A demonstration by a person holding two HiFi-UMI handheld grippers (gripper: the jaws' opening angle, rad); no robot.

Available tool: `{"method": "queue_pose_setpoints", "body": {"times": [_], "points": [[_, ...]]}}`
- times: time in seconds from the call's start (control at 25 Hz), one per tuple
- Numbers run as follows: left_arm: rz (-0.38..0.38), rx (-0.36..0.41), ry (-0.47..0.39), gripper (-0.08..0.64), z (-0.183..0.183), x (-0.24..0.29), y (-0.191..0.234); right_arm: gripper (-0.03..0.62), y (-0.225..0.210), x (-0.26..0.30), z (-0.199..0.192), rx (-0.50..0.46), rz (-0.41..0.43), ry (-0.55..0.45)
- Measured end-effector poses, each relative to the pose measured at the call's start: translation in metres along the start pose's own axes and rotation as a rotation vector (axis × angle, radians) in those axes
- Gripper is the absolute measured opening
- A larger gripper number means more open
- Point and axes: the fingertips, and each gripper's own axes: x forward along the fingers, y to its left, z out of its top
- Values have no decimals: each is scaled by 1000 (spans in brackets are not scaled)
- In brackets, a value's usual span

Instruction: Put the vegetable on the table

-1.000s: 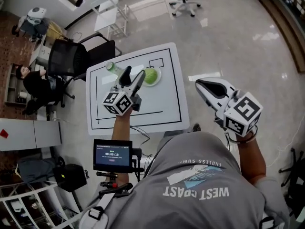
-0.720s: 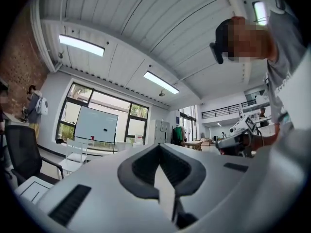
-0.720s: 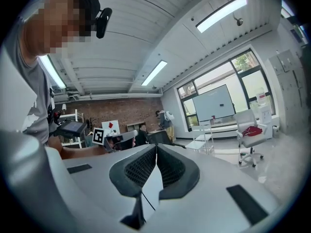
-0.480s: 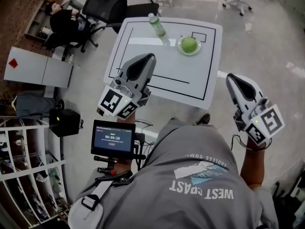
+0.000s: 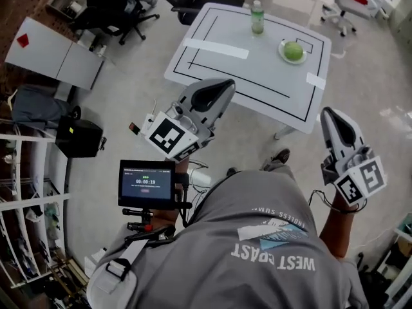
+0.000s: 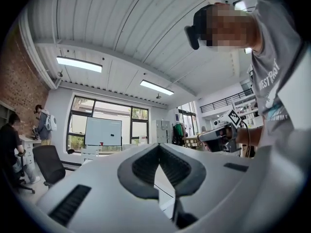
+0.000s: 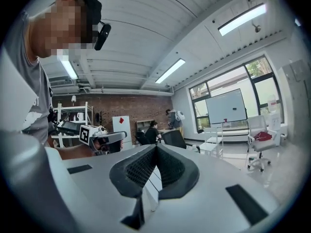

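Overhead, table [image 5: 212, 63]: white top with black outlines and a strip of white tape [image 5: 215, 48], at the far side of the head view.
Vegetable [image 5: 293, 50]: round and green, lying on a plate [image 5: 282, 56] near the table's far right corner, just beside a small black-outlined box.
Bottle [image 5: 257, 17]: upright near the table's far edge, to the left of the plate and apart from it.
Left tongs [image 5: 226, 84]: held on the near side of the table, tip showing in front of its near edge, well apart from the vegetable; marker cube [image 5: 168, 136] at the hand end.
Right tongs [image 5: 330, 113]: held over the floor off the table's near right corner, well apart from the plate.
Small screen [image 5: 147, 184]: on a stand by the person's left side.
Left gripper view, left tongs [image 6: 158, 145]: pressed together at the tips with nothing between them, pointing level across the room.
Left gripper view, background: a whiteboard [image 6: 103, 131] before the windows, a black chair [image 6: 48, 164] at left, and the right tongs in the person's hand at right.
Right gripper view, right tongs [image 7: 156, 147]: pressed together at the tips, gripping nothing, pointing level.
Right gripper view, background: a brick wall [image 7: 126, 106], a seated person [image 7: 151, 132] at a desk, and the left tongs with their marker cube at left.
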Motion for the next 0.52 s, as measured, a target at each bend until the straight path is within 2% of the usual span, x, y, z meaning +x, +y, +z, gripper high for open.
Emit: {"method": "queue_pose_setpoints", "body": {"times": [0.16, 0.28, 0.52], "points": [[13, -35, -4, 6, -5, -62, 2, 8, 75, 9, -12, -16, 35, 30], [2, -53, 6, 6, -13, -89, -4, 8, 109, 5, -25, -15, 28, 54], [-39, 3, 50, 6, -17, -129, -22, 8, 157, -14, -39, 2, -19, 84]]}}
